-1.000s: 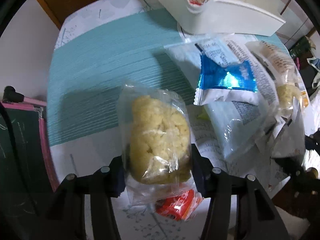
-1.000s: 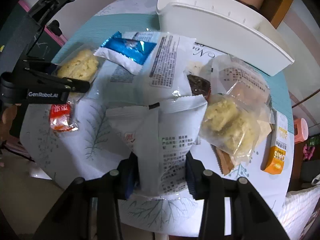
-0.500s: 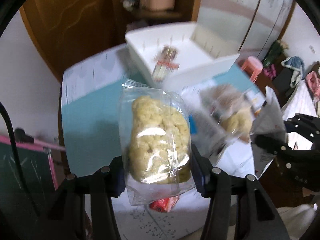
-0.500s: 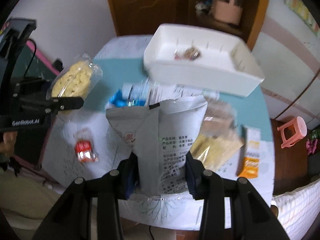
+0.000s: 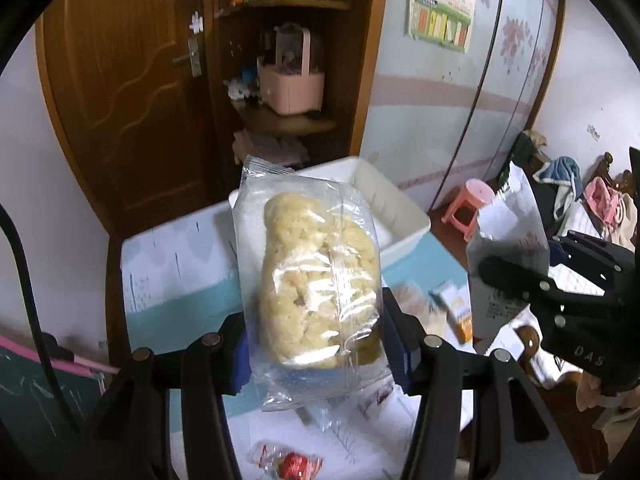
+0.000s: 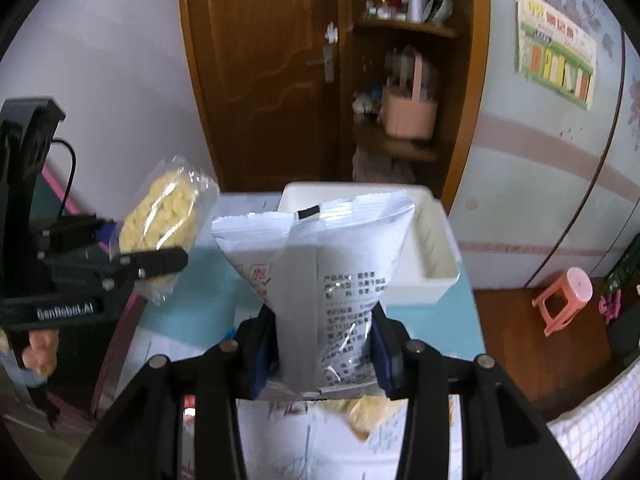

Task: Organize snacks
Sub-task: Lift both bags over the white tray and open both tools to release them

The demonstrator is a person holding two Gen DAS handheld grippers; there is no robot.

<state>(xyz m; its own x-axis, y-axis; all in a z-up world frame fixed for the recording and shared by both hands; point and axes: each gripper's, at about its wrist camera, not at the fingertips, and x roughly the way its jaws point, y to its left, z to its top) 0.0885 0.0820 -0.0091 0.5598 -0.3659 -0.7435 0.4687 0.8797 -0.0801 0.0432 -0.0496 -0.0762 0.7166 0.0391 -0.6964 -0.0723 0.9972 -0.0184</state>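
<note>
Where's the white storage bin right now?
The white storage bin sits at the table's far end, in front of the wooden door. In both wrist views it is partly hidden behind the held snack packets.

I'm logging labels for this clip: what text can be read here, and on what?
"GenRobot.AI": side of the left tool.
"DAS": body of the right tool.
White snack bag: printed Chinese lines, too small to read.
Wall calendar: blurred.
Orange carton: unreadable.

White bin (image 6: 436,248) interior mostly hidden behind silver packet (image 6: 336,280); packet's print blurred, unreadable.
</note>
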